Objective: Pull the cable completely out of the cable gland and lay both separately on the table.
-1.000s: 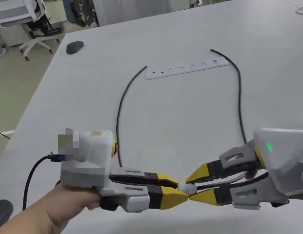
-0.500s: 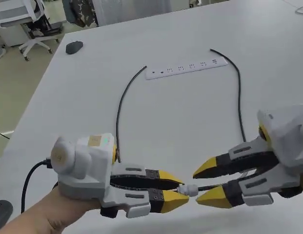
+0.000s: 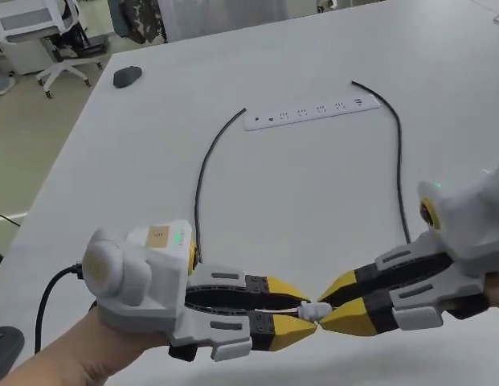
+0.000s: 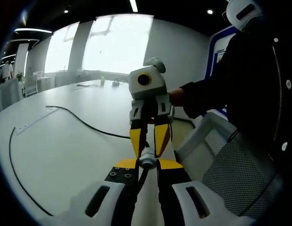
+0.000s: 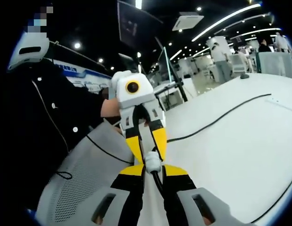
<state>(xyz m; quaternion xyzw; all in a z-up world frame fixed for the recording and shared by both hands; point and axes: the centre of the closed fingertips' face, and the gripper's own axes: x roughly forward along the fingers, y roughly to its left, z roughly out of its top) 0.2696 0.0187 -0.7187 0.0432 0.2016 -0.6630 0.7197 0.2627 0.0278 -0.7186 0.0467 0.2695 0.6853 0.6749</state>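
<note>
— Left gripper [image 3: 305, 312]?
— Jaws clamped on the white cable gland [image 3: 314, 310], up off the worktop [image 3: 313, 201].
— Right gripper [image 3: 324, 310]?
— Tip to tip with it, jaws pinching the black cable [image 3: 398, 161] just beside the gland.

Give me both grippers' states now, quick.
Left gripper: jaws closed on the cable gland.
Right gripper: jaws closed on the cable, right beside the gland.
</note>
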